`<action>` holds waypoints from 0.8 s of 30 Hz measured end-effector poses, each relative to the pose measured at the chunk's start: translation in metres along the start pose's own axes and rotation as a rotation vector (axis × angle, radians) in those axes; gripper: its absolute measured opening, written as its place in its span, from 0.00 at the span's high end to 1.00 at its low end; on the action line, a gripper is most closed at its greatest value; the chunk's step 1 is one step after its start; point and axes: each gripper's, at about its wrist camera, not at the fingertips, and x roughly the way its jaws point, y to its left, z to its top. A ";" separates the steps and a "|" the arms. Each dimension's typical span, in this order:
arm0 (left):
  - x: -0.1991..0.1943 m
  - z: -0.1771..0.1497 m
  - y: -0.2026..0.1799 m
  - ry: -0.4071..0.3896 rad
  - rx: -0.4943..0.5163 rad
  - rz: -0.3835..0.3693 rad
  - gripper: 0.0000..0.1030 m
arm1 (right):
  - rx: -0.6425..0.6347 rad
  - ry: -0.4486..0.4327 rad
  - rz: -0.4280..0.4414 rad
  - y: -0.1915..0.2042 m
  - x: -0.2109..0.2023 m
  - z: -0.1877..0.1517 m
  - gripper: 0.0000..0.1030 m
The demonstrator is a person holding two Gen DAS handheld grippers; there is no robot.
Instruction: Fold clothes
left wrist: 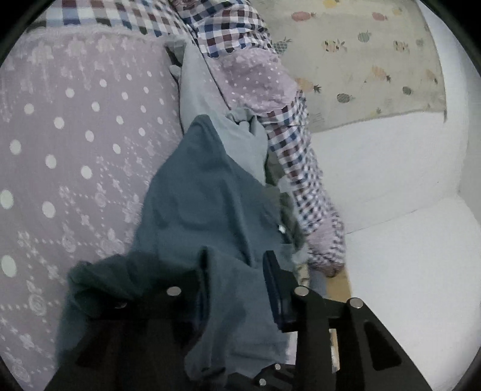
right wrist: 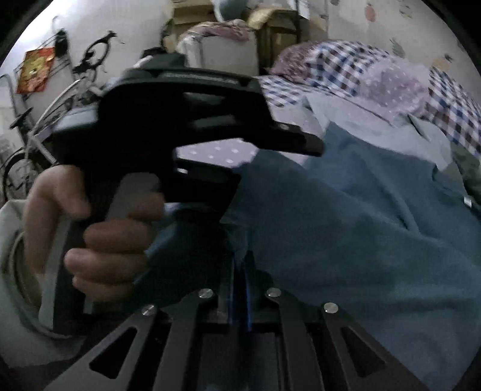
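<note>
A blue-grey garment (left wrist: 204,186) hangs lifted off the purple dotted bedspread (left wrist: 75,135). It drapes over my left gripper (left wrist: 234,255) and hides the left finger. The right finger (left wrist: 275,288) shows, and the jaws stand apart with cloth hanging through the gap. In the right wrist view the same garment (right wrist: 345,225) fills the right side. My right gripper (right wrist: 240,264) is shut on a fold of it, tips buried in cloth. A hand (right wrist: 99,234) holds the left gripper (right wrist: 276,164) close by, with bedspread showing between its fingers.
A checked cloth (left wrist: 228,33) with a purple dotted patch lies behind the garment. A white cushion (left wrist: 405,240) and a pineapple-print sheet (left wrist: 360,60) are to the right. A bicycle (right wrist: 36,129) and stacked boxes (right wrist: 270,18) stand by the far wall.
</note>
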 end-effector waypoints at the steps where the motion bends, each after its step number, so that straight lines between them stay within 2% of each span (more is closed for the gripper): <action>1: 0.000 -0.001 0.001 -0.004 0.008 0.017 0.66 | 0.015 0.004 -0.010 -0.002 0.003 -0.002 0.94; 3: 0.000 0.003 0.000 -0.026 0.010 0.021 0.66 | 0.034 0.008 -0.015 -0.003 0.005 -0.004 0.92; 4: -0.001 0.005 0.000 -0.042 0.010 0.022 0.66 | 0.044 0.010 -0.018 -0.004 0.006 -0.006 0.84; 5: -0.003 0.007 0.000 -0.059 0.011 0.023 0.66 | 0.053 0.012 -0.021 -0.005 0.006 -0.007 0.70; 6: -0.005 0.009 0.001 -0.076 0.011 0.023 0.64 | 0.060 0.012 -0.027 -0.003 0.006 -0.008 0.64; 9: -0.018 0.013 0.000 -0.140 0.018 0.006 0.36 | 0.085 0.007 -0.035 0.002 0.002 -0.012 0.57; 11: -0.021 0.015 -0.003 -0.166 0.034 0.017 0.32 | 0.114 -0.014 -0.036 0.005 -0.008 -0.017 0.46; 16: -0.024 0.015 -0.008 -0.186 0.062 0.032 0.30 | 0.197 -0.088 -0.040 0.017 -0.050 -0.042 0.41; 19: -0.018 0.012 -0.016 -0.137 0.117 0.077 0.30 | 0.221 -0.118 -0.045 0.026 -0.077 -0.063 0.37; 22: -0.013 0.004 -0.026 -0.089 0.196 0.171 0.30 | 0.248 -0.132 -0.052 0.031 -0.099 -0.085 0.35; 24: -0.016 0.003 -0.027 -0.094 0.217 0.178 0.30 | 0.270 -0.126 -0.070 0.029 -0.110 -0.099 0.35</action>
